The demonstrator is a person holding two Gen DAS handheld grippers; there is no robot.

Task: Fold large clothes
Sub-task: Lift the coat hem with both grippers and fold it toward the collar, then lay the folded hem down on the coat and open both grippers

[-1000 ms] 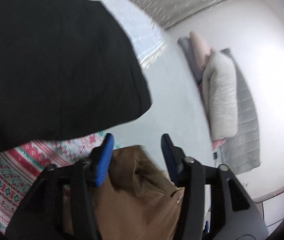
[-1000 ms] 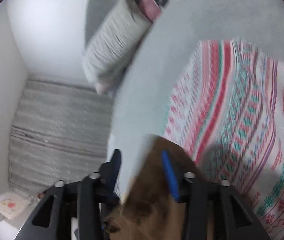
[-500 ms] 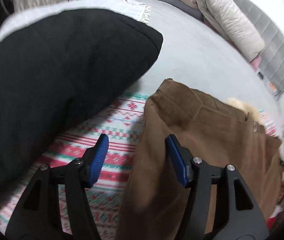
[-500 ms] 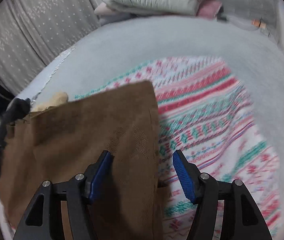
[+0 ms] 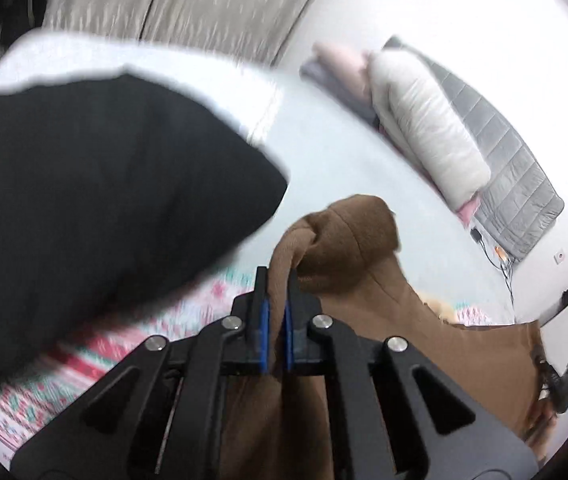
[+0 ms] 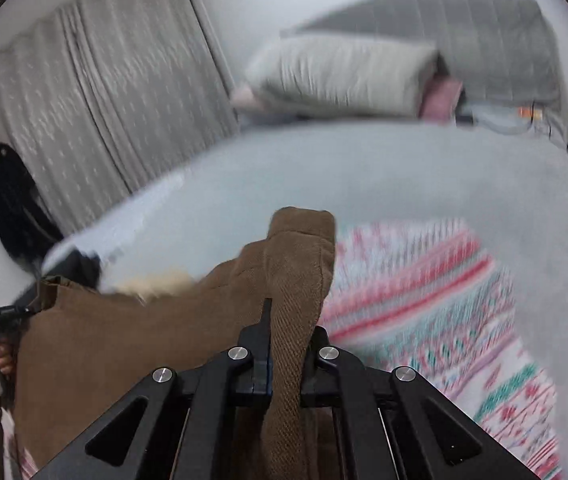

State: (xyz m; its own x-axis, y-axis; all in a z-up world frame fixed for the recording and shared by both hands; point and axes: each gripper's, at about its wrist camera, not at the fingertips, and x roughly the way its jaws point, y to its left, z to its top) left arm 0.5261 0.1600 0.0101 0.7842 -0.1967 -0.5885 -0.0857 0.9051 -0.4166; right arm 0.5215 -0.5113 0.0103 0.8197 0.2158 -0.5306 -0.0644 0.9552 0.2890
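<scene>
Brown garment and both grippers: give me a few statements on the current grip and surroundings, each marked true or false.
1. The left gripper is shut on the brown garment. True.
2. The right gripper is open with nothing between its fingers. False: it is shut on a bunched fold of the same brown garment.
3. A black garment fills the left of the left wrist view. True.
4. The patterned blanket under the garment is plain blue. False: it is white with red and green patterned bands.
5. A pale pillow lies at the head of the bed. True.
</scene>
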